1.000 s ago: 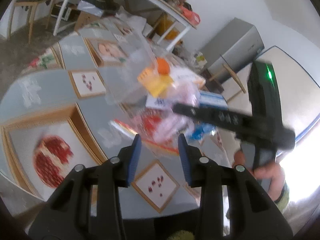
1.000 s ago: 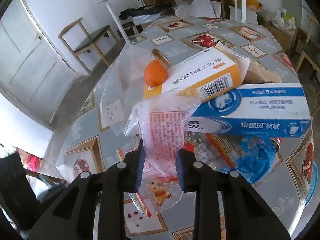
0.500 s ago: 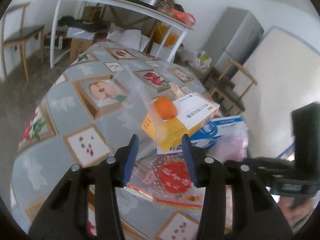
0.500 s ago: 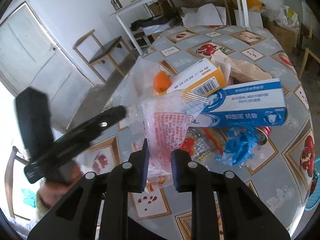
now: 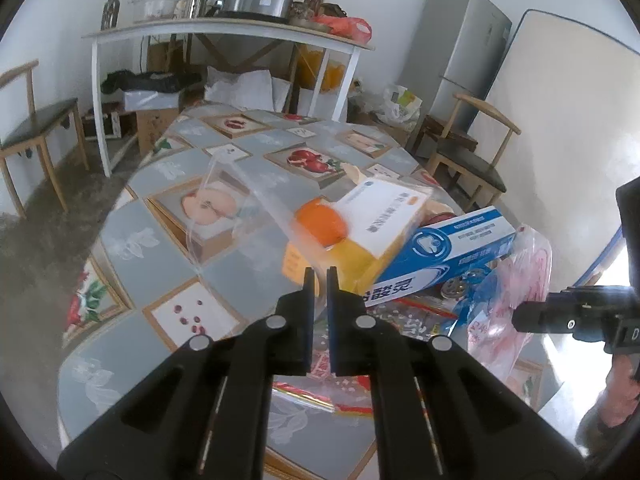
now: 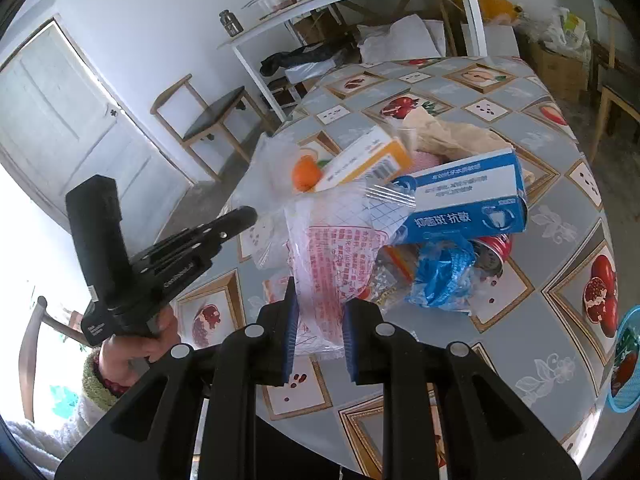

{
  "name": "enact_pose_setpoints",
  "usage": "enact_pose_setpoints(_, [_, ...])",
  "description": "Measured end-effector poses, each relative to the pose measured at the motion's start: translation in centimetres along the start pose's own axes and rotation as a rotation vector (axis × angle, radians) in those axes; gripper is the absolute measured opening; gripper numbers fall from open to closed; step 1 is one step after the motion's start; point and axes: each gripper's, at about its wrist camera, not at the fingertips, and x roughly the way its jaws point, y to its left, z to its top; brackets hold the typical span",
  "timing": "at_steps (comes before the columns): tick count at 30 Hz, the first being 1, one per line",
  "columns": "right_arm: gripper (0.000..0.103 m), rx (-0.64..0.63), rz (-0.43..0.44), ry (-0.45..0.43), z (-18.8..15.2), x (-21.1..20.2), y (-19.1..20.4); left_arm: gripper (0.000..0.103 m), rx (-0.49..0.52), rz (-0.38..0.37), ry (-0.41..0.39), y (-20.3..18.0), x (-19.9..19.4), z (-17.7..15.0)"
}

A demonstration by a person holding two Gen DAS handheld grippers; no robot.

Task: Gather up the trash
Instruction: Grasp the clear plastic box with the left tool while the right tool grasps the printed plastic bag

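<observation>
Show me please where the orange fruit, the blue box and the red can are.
orange fruit (image 5: 320,222), left wrist view, its front skin.
blue box (image 6: 472,196), right wrist view, its printed side.
red can (image 6: 494,254), right wrist view, its end.

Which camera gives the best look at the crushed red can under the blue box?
The right wrist view: the red can shows its side and top, lying beneath the blue box. The left wrist view shows only a sliver of its metal top under that box.
</observation>
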Motion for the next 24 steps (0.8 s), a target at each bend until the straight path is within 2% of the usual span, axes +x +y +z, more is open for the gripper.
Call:
enact_pose_setpoints(16, [0.020,0.014,0.023,-0.052,-0.8,-1.8,-0.7,0.004,0.031,0.063,-0.087,-1.0,-6.0,0.1])
enact_pose_setpoints(24, [0.020,0.068,0.048,-0.113,-1.5,-4.3,-3.2,0.004,0.067,0.014,-0.106,-5.0,-8.4,0.1])
